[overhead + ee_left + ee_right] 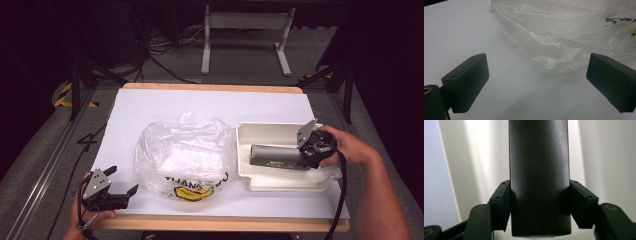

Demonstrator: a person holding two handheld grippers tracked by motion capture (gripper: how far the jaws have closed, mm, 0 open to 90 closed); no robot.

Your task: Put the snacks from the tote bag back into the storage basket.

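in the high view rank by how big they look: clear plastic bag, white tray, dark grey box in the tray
1. Clear plastic bag with yellow smiley print and white rectangular plastic tray: look about alike, so unranked.
2. Dark grey long box, clearly smallest.

Bright, evenly lit white tabletop (150,105), dark surroundings (close views soft, slightly blurred).

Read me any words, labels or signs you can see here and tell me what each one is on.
"THANK": black letters on the clear plastic bag, above a yellow smiley sign; the letters after that are creased and unreadable.
Small pale print on the side of the dark box held in the right gripper, inside the white tray: too small to read.
Black lettering on the bag in the left gripper view: cut off, unreadable.
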